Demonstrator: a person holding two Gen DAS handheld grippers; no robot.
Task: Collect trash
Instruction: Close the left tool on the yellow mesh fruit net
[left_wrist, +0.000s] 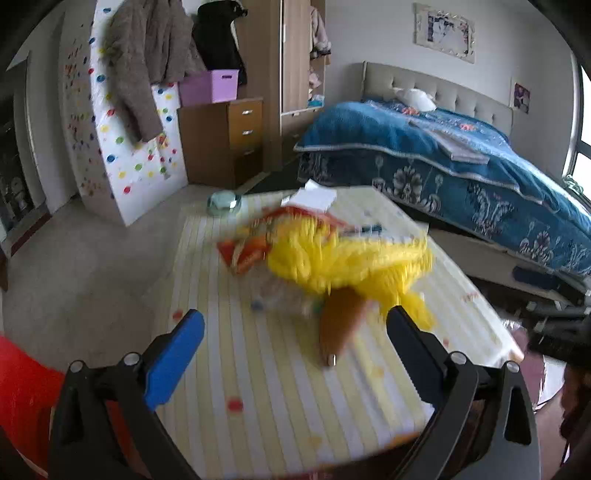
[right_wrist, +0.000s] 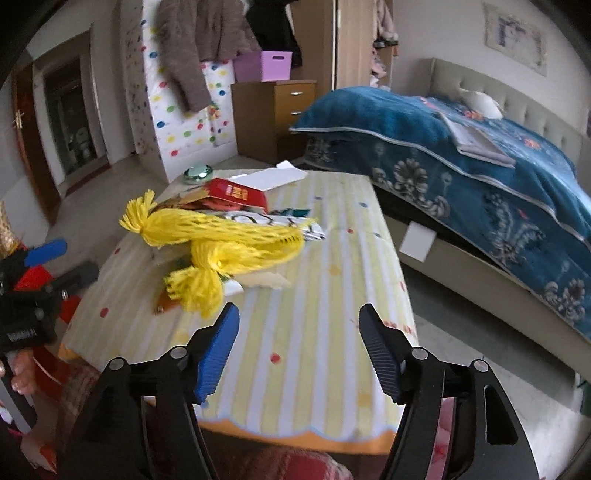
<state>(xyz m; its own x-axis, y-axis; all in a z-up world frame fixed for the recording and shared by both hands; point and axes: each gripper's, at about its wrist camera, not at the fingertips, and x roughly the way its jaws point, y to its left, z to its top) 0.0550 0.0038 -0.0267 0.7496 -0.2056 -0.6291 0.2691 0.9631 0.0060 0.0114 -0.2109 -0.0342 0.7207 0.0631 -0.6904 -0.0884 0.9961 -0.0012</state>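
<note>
A pile of trash lies on a yellow-striped table (right_wrist: 314, 295): yellow foam fruit netting (right_wrist: 221, 243), a red packet (right_wrist: 236, 194), white paper (right_wrist: 275, 177), printed wrappers (right_wrist: 295, 223) and a brown scrap (left_wrist: 340, 325). The netting (left_wrist: 343, 254) and an orange wrapper (left_wrist: 245, 254) look blurred in the left wrist view. My left gripper (left_wrist: 295, 325) is open and empty just short of the pile. My right gripper (right_wrist: 298, 321) is open and empty over the table's near part. The left gripper (right_wrist: 51, 266) also shows at the left edge of the right wrist view.
A green round dish (right_wrist: 198, 173) sits at the table's far corner. A bed with a blue cover (right_wrist: 461, 147) stands to the right. A brown drawer unit (right_wrist: 277, 114), a pink bin (right_wrist: 264, 64) and a dotted white panel (right_wrist: 184, 122) are behind. A red object (left_wrist: 26, 398) is at the near left.
</note>
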